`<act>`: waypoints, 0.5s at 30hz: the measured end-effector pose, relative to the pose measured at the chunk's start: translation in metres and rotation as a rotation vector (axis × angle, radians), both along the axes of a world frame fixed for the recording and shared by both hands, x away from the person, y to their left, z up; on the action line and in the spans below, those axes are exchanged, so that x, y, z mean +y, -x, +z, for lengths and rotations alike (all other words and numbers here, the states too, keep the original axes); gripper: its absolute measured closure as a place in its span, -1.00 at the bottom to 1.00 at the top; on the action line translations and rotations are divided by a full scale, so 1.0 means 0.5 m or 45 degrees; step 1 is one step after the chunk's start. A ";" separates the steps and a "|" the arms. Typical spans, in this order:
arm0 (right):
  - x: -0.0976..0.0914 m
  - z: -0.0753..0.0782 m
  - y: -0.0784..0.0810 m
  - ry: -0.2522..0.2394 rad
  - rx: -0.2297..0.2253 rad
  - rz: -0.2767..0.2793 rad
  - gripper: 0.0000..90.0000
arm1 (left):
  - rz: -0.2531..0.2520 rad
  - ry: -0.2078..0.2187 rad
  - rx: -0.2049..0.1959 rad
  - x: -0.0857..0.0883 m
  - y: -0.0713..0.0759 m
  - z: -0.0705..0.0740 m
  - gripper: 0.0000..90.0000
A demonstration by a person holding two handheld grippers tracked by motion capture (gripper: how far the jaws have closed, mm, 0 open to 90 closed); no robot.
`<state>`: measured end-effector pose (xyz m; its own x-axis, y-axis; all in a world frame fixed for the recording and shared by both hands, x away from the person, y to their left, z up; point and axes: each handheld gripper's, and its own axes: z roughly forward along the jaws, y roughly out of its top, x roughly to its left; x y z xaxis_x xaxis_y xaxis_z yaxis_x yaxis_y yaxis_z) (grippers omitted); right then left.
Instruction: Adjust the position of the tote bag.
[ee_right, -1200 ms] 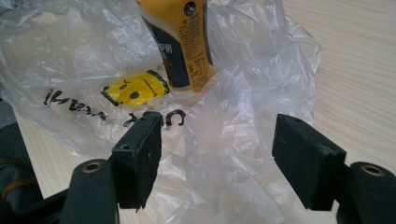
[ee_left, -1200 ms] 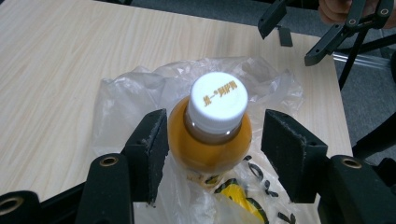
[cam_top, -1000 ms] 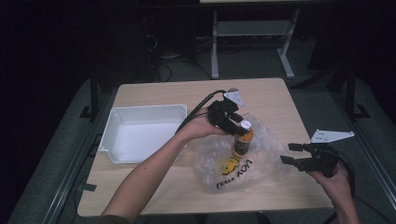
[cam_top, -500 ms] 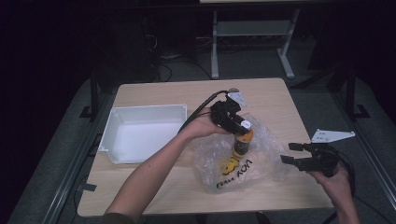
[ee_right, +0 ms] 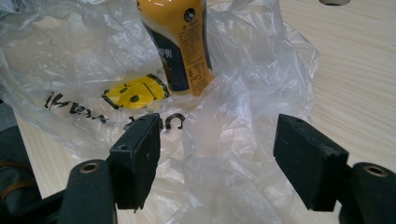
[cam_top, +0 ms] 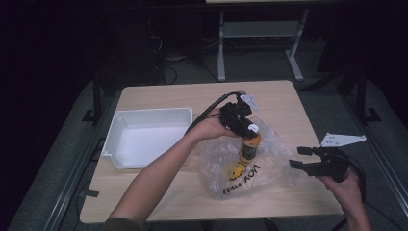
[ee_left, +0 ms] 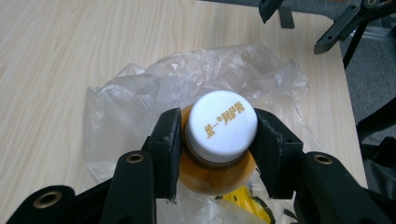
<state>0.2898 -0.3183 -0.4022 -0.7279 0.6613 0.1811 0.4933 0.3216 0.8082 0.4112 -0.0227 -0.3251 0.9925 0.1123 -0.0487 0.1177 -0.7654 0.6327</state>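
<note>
Little has shifted since the earlier high view: bottle (cam_top: 250,147), bag and both hands sit where they did; the one change is at the left gripper (ee_left: 218,140), whose jaws have just been closing, with the bottle's neck between them.

Bottle: orange drink, white cap (ee_left: 222,123), dark label. Upright, standing on the crumpled clear plastic bag (cam_top: 250,166), which lies spread on the right half of the wooden table (cam_top: 159,197). Bag carries a yellow smiley print (ee_right: 134,92) and black lettering.

Left gripper comes down from above. In its own view both jaws lie against the sides of the cap and neck, with no gap showing, so I read it as clamped on the bottle just under the cap.

Right gripper (cam_top: 315,161) waits at the bag's right edge, near the table's right side, jaws spread wide. In its view loose plastic lies between and ahead of the jaws, but nothing is pinched.

White tray (cam_top: 144,137) sits empty on the table's left, well apart from the bag.

Progress, as a judgement: grasp on the bottle looks made or nearly so. Bottle base not yet off the plastic. Lift clear of the bag and any transfer, likely toward the tray, remain. Right gripper may be needed to hold the bag down.
</note>
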 end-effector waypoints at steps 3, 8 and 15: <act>0.001 0.001 -0.001 -0.001 0.000 0.003 -0.31 | -0.005 -0.016 -0.002 -0.004 0.000 0.002 0.22; 0.001 0.000 -0.001 -0.003 -0.003 0.006 -0.31 | -0.022 -0.036 -0.016 -0.008 0.000 0.006 0.24; 0.002 0.002 -0.001 -0.011 -0.005 0.005 -0.32 | -0.022 -0.069 -0.029 -0.015 0.005 0.011 0.30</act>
